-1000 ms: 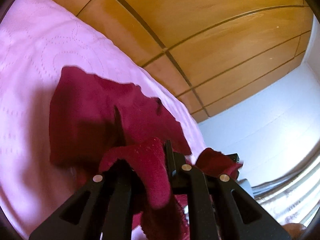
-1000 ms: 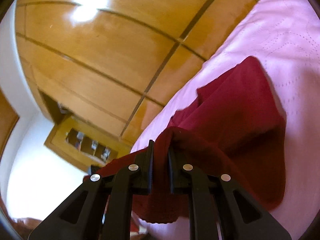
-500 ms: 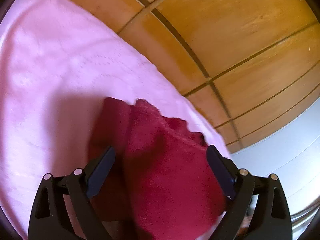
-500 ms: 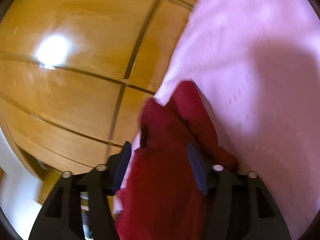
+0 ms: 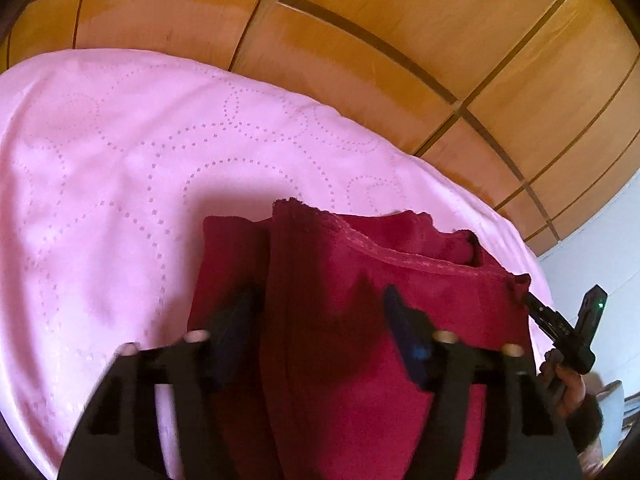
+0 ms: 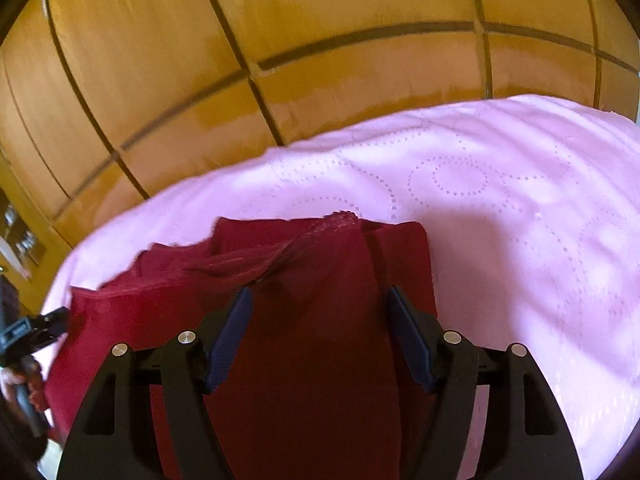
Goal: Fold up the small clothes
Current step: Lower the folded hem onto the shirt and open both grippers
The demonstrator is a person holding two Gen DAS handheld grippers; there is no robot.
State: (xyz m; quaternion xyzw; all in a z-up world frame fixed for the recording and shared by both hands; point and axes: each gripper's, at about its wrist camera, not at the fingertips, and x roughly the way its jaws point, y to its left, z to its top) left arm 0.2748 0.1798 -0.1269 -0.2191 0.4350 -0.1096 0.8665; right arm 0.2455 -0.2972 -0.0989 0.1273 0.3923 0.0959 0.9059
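Fingers, left gripper [image 5: 320,328]: spread wide, nothing between them, hovering low over the cloth's left half.
Fingers, right gripper [image 6: 318,328]: just as wide apart, gripping nothing, poised above the right half.
Garment: the dark red garment [image 5: 360,300] lies on the pink bedspread [image 5: 120,160], one layer already lapped over another, its trimmed hem [image 5: 400,254] facing the far edge.
Step in hand: looks like the pause after a fold is laid down, both grippers free of the fabric.
Next move: probably a fresh pinch at an edge or corner, each gripper closing on one layer only, then carrying it across for another fold.
Backdrop: wooden panelled wall [image 6: 320,40] behind the bed.
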